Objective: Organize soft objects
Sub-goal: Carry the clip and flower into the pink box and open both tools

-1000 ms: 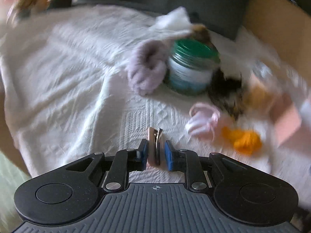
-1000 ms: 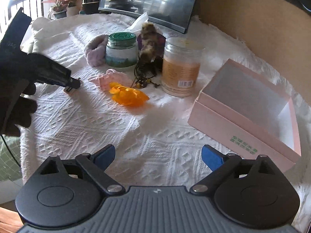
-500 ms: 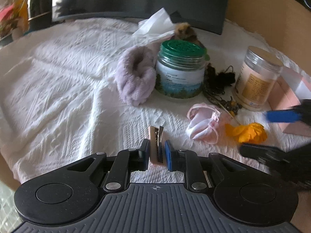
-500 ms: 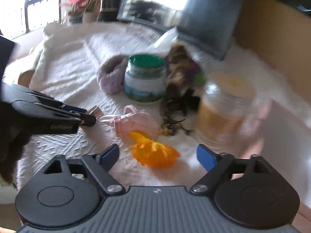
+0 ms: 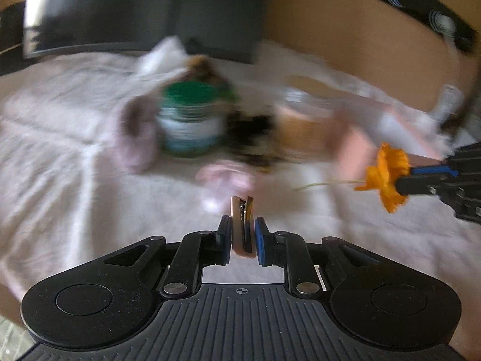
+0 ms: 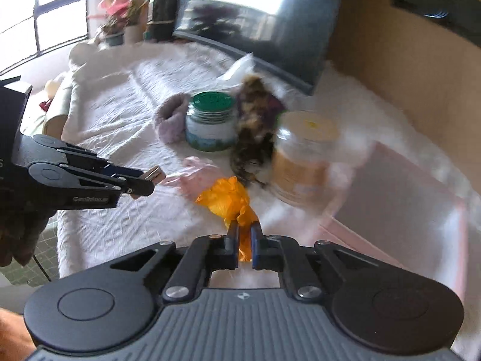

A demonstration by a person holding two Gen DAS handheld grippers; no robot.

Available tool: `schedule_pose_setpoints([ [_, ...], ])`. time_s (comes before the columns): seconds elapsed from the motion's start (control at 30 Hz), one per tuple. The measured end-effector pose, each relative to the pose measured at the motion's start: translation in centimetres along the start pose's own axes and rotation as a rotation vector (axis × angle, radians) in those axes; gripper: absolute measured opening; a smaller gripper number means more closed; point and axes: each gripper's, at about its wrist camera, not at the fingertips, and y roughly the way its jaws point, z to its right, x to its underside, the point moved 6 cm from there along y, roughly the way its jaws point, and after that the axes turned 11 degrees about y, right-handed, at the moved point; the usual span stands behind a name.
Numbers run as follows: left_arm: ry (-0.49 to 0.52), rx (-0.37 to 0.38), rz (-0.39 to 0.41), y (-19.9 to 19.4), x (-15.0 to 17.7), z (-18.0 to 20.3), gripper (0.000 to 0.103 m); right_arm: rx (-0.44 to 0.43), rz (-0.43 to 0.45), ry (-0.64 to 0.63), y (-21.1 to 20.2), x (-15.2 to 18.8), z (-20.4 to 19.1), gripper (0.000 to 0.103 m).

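Left gripper (image 5: 243, 236): clamped on a tan hair clip (image 5: 242, 228), held above the white bedspread (image 5: 60, 165). Right gripper (image 6: 244, 242): clenched on an orange fabric flower (image 6: 230, 197), lifted off the cloth. Beyond: pink scrunchie (image 6: 200, 177), green-lidded jar (image 6: 210, 124), lilac fluffy scrunchie (image 6: 171, 121) left of it, cream-lidded jar (image 6: 303, 156), pink box (image 6: 399, 198) far right.

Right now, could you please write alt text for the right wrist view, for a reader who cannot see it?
The right gripper is shut on an orange fabric flower above a white quilted cloth. At left, the left gripper holds a small hair clip; behind stand a green-lidded jar, a clear jar and an open pink box.
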Motion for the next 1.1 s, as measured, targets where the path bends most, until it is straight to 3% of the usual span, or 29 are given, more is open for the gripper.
schedule_pose_setpoints([
  [0.23, 0.116, 0.24, -0.055, 0.5, -0.6, 8.7, 0.019, 0.137, 0.032, 0.119, -6.7, 3.6, 5.7, 0.006],
  [0.47, 0.236, 0.359, 0.028, 0.7, -5.4, 14.1, 0.019, 0.256, 0.128, 0.232, -11.6, 3.7, 9.6, 0.005],
  [0.73, 0.224, 0.384, 0.131, 2.6, -13.2, 15.3, 0.019, 0.331, 0.305, 0.252, -13.5, -2.1, 12.2, 0.005],
  [0.97, 0.241, 0.401, 0.2, 5.5, -21.7, 14.6, 0.02, 0.377, 0.427, 0.272, -11.6, -10.3, 15.3, 0.005],
  [1.03, 0.2, 0.469, 0.199, 6.7, -23.7, 14.3, 0.02, 0.385, 0.439, 0.283, -10.4, -11.6, 16.2, 0.005],
  [1.1, 0.116, 0.585, 0.144, 8.9, -24.6, 13.8, 0.02, 0.383, 0.422, 0.309, -8.7, -12.0, 17.4, 0.006],
])
